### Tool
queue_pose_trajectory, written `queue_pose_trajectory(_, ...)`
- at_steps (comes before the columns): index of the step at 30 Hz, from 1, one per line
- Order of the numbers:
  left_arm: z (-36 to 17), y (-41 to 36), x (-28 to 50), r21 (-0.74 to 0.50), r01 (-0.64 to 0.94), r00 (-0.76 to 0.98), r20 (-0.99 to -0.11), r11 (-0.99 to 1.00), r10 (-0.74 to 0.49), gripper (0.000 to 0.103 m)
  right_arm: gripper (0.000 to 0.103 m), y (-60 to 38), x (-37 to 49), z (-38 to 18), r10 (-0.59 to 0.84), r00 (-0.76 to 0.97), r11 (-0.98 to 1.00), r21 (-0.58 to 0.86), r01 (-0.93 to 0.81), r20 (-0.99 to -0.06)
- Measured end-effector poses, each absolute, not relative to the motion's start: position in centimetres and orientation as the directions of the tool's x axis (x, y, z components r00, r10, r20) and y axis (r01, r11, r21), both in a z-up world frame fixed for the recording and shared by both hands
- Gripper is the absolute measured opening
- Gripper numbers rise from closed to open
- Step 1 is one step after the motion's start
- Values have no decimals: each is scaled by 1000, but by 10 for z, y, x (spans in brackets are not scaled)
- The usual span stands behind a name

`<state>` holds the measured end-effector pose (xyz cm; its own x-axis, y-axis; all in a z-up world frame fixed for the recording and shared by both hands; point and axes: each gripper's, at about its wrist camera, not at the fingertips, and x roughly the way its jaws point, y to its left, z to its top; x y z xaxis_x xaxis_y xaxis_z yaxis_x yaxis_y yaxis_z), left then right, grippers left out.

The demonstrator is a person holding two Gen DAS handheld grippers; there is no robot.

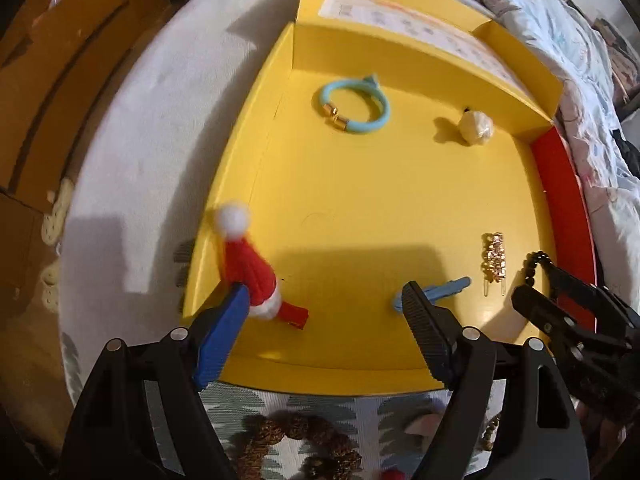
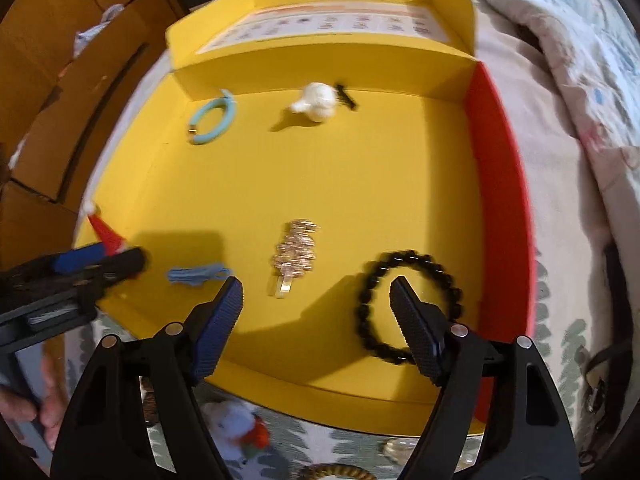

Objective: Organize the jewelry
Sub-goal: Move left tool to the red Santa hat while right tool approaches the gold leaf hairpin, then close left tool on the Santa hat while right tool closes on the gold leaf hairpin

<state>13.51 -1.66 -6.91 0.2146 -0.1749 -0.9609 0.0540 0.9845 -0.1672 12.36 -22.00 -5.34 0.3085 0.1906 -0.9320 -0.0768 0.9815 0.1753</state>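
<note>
Filling most of both views, the yellow box (image 2: 320, 184) lies open on a patterned cloth, with a red wall (image 2: 500, 184) along the right of the frame and a printed sheet (image 2: 332, 24) on its raised lid at top. Left gripper (image 1: 324, 300), lower centre of the left wrist view, stands with jaws wide, nothing pressed between the pads; its blue finger (image 1: 224, 332) touches or overlaps the red knitted Santa-hat clip (image 1: 250, 276), whose white pompom points to upper left. Right gripper (image 2: 316, 292) likewise stands wide apart, its right finger (image 2: 412, 320) inside the loop of the black bead bracelet (image 2: 404, 304) at lower right; whether the finger touches the beads cannot be told. Turquoise bangle (image 1: 356, 106), an open ring with gold end caps, lies near the back wall at upper left. White shell-like clip (image 2: 316, 98) sits beside it, upper centre. Gold rhinestone hair clip (image 2: 298, 256) lies centrally, long axis running top to bottom. Blue hair clip (image 2: 198, 274), lower left, lies roughly left to right.
</note>
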Motion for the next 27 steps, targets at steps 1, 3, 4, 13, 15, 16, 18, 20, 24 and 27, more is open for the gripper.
queue_pose_trajectory(1,-71,-17,136,-168,53,214,-961,984,-176,78,77,-218,124,-52,193,311,981,176,-82,-931)
queue_pose_trajectory(3,-71,-18,137,-161,59,219,-961,985,-170,78,77,-215,123,-50,182,323,983,162,-87,-929)
queue_pose_trajectory(4,-71,-18,137,-157,62,224,-960,986,-167,78,77,-214,122,-49,185,324,982,165,-89,-928)
queue_pose_trajectory(13,-77,-25,140,-94,69,251,-962,993,-109,69,77,-213,115,-39,186,349,982,160,-103,-918)
queue_pose_trajectory(15,-77,-23,142,-73,59,266,-960,996,-86,60,77,-214,115,-37,194,353,980,168,-102,-915)
queue_pose_trajectory(16,-77,-22,142,-65,55,272,-959,996,-77,51,77,-214,114,-37,192,356,981,168,-99,-914)
queue_pose_trajectory(18,-77,-16,146,-44,39,283,-958,998,-53,33,77,-215,113,-35,188,362,982,164,-96,-913)
queue_pose_trajectory(20,-77,-9,149,-68,23,277,-958,997,-71,25,77,-215,112,-33,198,365,980,174,-100,-910)
queue_pose_trajectory(24,-77,-6,152,-87,20,283,-955,996,-89,22,77,-211,111,-28,215,372,976,186,-113,-903)
queue_pose_trajectory(27,-77,-13,152,-101,45,288,-951,994,-110,22,77,-210,111,-29,217,368,975,187,-117,-904)
